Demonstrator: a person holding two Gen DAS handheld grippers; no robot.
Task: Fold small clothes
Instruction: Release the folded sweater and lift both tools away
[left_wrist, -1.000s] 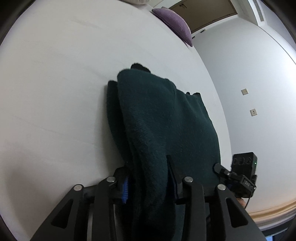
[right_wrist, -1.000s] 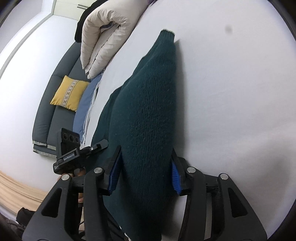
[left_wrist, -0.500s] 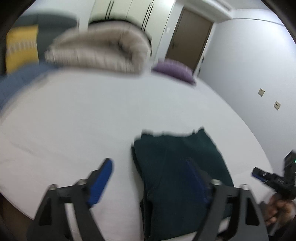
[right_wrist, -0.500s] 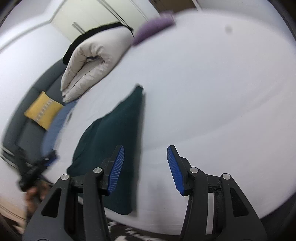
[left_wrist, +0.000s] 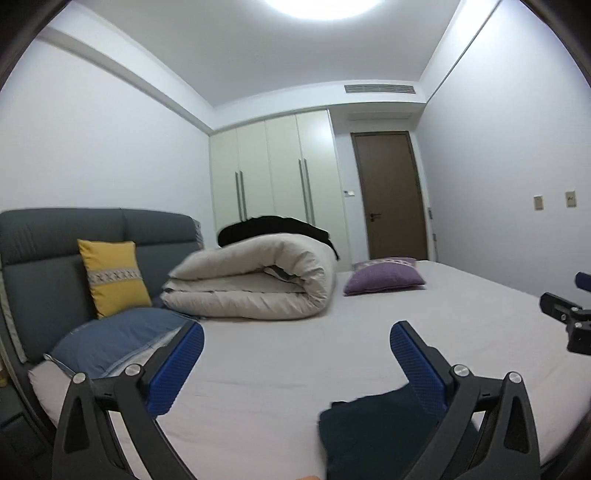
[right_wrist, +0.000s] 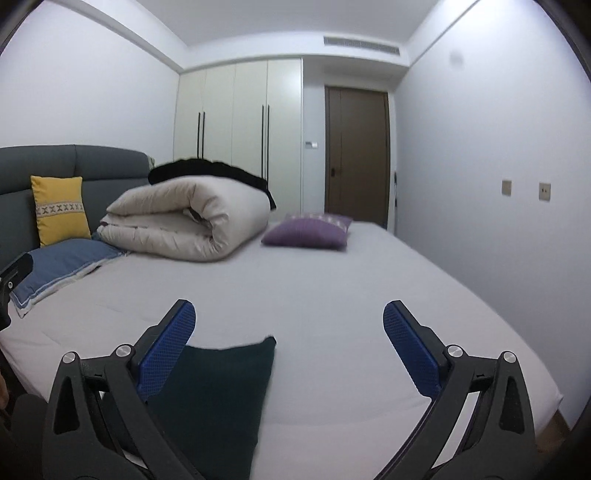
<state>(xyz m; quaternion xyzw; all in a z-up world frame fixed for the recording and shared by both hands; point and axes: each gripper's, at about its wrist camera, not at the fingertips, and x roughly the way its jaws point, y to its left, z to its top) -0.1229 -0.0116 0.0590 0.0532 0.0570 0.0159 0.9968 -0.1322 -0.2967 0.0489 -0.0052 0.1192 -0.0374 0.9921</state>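
- Bare bed sheet (right_wrist: 325, 280) fills the middle of the frame, open between and beyond both sets of tongs
- Folded dark green garment (right_wrist: 218, 391) lies at lower left
- Rolled duvet (right_wrist: 188, 218), purple cushion (right_wrist: 306, 230) and blue pillow (right_wrist: 62, 262) block the far left and centre

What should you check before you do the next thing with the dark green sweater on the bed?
1. Left gripper open, holding nothing: ok.
2. Right gripper open, holding nothing: ok.
3. Dark green knitted sweater lying folded on the white bed sheet, near the front edge: ok.
4. Fold neat all over: cannot tell, the gripper frames hide part of it.
5. Sweater apart from the rolled cream duvet and purple cushion: ok.
6. Another small garment waiting to fold: cannot tell; the black cloth behind the duvet is unclear.
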